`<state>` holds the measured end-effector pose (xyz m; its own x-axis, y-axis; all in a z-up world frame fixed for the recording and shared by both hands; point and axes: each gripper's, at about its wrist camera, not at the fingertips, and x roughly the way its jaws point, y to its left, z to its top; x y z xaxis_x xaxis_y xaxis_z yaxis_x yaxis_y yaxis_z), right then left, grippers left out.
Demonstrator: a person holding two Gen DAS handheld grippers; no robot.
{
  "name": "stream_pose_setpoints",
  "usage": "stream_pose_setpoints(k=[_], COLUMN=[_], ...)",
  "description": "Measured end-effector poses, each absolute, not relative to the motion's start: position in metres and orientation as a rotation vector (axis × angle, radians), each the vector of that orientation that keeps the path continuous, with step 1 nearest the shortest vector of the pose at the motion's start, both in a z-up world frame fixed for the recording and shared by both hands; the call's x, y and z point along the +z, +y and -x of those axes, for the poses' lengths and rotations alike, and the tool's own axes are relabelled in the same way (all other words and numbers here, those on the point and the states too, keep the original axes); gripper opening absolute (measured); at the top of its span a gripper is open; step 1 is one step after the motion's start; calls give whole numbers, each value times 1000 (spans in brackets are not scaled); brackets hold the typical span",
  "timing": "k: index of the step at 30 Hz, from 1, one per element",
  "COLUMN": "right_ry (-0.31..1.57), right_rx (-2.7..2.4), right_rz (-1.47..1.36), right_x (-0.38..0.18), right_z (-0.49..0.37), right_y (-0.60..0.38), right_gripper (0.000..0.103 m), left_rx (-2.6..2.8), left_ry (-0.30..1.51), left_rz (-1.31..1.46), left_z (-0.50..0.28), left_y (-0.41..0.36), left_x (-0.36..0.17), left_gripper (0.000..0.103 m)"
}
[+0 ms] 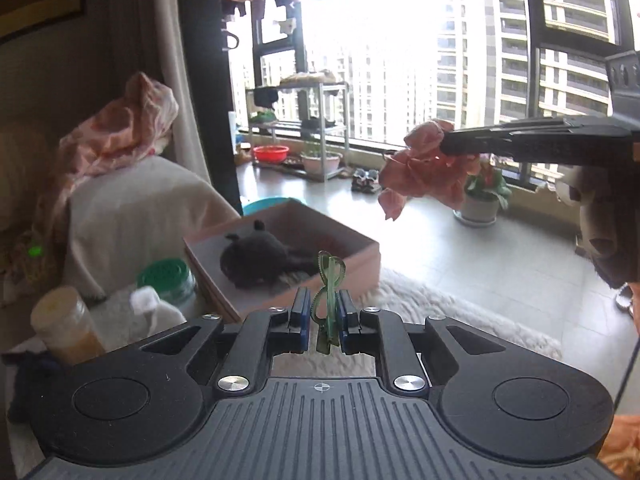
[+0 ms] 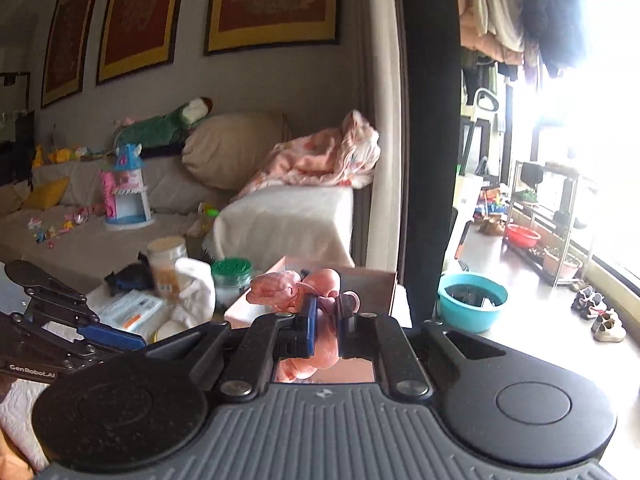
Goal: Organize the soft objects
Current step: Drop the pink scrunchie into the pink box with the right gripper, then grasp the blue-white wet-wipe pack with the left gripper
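Note:
My left gripper (image 1: 325, 312) is shut on a translucent green hair clip (image 1: 329, 292), held upright just in front of a pink cardboard box (image 1: 352, 258). A dark plush toy (image 1: 256, 262) lies inside the box. My right gripper (image 2: 323, 312) is shut on a pink scrunched fabric piece (image 2: 280, 286). In the left wrist view the right gripper (image 1: 444, 146) comes in from the right and holds that pink fabric (image 1: 420, 172) in the air, above and to the right of the box. The box's edge (image 2: 372, 280) shows behind the fabric in the right wrist view.
A green-lidded jar (image 1: 168, 276), a yellowish jar (image 1: 64, 320) and a white soft item (image 1: 152, 308) stand left of the box. A white fluffy rug (image 1: 460, 312) lies below. A sofa with a pink blanket (image 2: 320, 156) is behind. A teal basin (image 2: 472, 300) sits on the floor.

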<state>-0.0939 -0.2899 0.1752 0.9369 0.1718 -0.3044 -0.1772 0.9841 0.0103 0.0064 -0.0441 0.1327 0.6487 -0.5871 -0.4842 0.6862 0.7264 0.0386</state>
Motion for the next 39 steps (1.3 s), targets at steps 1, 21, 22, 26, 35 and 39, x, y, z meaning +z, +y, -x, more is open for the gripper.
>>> stream_pose_setpoints(k=[1, 21, 22, 26, 35, 39], right_ry=[288, 535, 528, 455, 565, 643], right_rx=[175, 164, 172, 231, 437, 445], right_rz=[7, 109, 116, 143, 98, 74], right_x=[183, 85, 84, 88, 64, 44], right_z=[86, -40, -36, -17, -6, -8], right_y=[-293, -256, -252, -233, -172, -161], right_gripper=[10, 50, 54, 61, 68, 68], left_rx=[-733, -611, -577, -433, -57, -66], left_ry=[467, 596, 595, 608, 644, 701], left_rz=[-202, -28, -31, 14, -4, 64], left_z=[-21, -133, -124, -102, -70, -70], left_y=[-47, -44, -33, 25, 122, 139], left_x=[139, 106, 105, 97, 62, 50], left_gripper=[16, 19, 19, 19, 19, 19])
